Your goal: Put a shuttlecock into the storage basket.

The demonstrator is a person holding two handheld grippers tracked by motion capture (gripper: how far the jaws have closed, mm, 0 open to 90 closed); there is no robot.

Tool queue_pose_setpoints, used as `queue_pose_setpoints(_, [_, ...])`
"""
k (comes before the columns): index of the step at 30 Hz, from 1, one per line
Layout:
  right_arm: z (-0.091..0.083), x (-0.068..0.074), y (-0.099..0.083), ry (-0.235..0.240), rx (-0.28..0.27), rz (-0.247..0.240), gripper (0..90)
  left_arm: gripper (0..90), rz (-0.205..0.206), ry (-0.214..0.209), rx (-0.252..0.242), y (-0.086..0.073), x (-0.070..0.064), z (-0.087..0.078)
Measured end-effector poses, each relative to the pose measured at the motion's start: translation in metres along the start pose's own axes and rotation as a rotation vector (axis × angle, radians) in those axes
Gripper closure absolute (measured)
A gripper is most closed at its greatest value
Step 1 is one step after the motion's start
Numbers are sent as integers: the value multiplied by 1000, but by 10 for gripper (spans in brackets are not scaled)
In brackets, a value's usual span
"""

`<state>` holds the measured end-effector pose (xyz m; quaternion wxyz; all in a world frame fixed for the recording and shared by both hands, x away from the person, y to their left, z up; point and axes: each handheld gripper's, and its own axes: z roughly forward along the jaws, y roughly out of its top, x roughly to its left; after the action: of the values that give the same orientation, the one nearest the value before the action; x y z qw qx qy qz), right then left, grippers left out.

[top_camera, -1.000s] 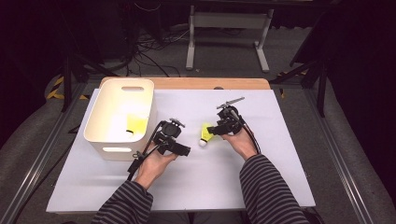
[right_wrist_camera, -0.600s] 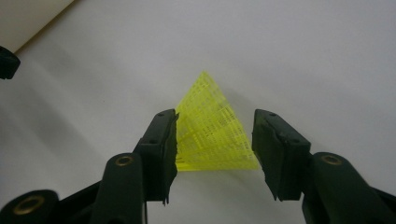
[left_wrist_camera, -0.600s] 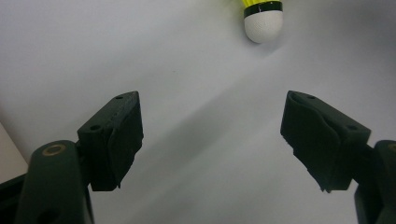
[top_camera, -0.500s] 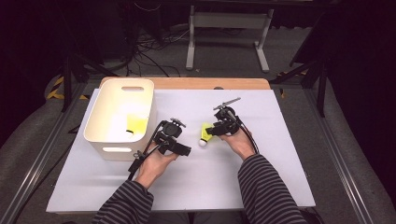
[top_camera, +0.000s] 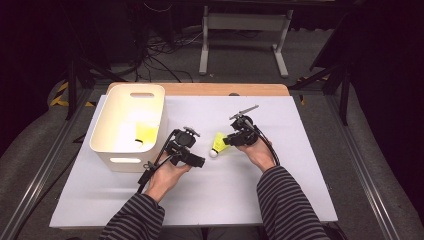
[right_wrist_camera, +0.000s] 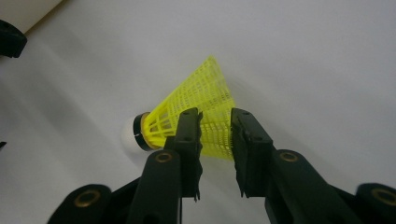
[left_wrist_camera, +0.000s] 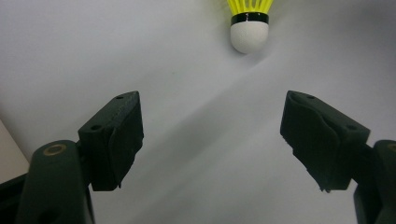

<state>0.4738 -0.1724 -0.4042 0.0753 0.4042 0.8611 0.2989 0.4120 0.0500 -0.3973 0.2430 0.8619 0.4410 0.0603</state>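
Gripping one shuttlecock [right_wrist_camera: 196,114]; second [top_camera: 144,134] in bin [top_camera: 111,150].

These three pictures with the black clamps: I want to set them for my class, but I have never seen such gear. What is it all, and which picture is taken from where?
A person sits at a white table, holding a hand-worked tool with two black jaws in each hand. The high view looks down from above. The other two views come from cameras riding on each tool. The right gripper has closed its jaws on the mesh skirt of a yellow shuttlecock. The left gripper is open and holds nothing, with the shuttlecock's white tip ahead of it. A cream bin stands at the left, with another yellow shuttlecock inside.
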Motion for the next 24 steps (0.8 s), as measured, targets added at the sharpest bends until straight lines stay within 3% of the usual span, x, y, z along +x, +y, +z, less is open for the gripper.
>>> queue_pose_setpoints(12, [-1,-1,-4,45,5,-4,885,223,6,1,6,0,0,-1])
queue_pose_setpoints(24, [-6,2,-4,80,0,-26,900,227,25,2,1,0,0,-4])
